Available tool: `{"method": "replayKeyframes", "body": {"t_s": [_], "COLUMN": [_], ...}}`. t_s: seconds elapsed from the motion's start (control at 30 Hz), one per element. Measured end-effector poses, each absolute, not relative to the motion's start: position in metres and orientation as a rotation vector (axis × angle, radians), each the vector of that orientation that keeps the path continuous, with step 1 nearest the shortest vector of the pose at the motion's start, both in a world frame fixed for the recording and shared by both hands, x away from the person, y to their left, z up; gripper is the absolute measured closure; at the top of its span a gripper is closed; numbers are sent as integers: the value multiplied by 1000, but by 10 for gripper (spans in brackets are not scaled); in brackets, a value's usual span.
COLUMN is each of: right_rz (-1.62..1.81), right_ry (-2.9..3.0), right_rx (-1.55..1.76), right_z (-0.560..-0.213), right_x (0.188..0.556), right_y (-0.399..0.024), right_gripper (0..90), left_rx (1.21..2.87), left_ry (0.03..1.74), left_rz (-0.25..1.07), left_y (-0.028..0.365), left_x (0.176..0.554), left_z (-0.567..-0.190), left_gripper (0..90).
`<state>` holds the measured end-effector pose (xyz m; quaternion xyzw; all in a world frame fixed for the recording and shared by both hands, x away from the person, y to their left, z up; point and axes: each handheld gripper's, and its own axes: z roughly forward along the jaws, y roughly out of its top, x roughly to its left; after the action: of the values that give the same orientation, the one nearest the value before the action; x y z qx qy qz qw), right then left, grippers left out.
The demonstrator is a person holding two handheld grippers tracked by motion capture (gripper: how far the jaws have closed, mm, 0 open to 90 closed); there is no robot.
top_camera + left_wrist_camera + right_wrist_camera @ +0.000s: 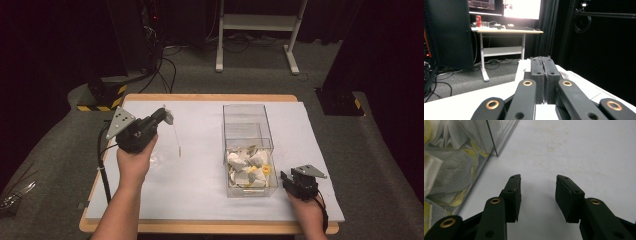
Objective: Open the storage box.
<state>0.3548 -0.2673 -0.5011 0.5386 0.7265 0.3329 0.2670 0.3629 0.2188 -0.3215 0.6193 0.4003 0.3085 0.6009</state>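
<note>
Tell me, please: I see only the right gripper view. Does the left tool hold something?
Observer: Yes. The left tool is shut on a white paper tea bag.
Operator: Does anything hang from it?
Observer: A thin string with a small yellow tag hangs below it.
Operator: Is the clear plastic box beside my tool full?
Observer: No. In the clear plastic box, the pile of tea bags lies at the near end; the far part holds none.

Grey carpet (pixel 260 75) covers the floor, black curtains (pixel 599 45) hang around — a white-legged desk (pixel 506 31) stands beyond under a bright screen (pixel 522 8), cables (pixel 167 65) trailing beside a dark cabinet (pixel 451 35).
</note>
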Motion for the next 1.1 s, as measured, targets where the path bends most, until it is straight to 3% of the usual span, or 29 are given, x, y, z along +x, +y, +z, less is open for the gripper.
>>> {"method": "replayKeyframes", "body": {"t_s": [1.1], "right_rz": [889], "right_ry": [1956], "right_rx": [1453], "right_z": [-501], "right_x": [355], "right_y": [-267], "right_gripper": [560], "left_rx": [1362], "left_ry": [1043], "left_rz": [825], "left_y": [294], "left_x": [360], "left_z": [-316], "left_gripper": [885]}}
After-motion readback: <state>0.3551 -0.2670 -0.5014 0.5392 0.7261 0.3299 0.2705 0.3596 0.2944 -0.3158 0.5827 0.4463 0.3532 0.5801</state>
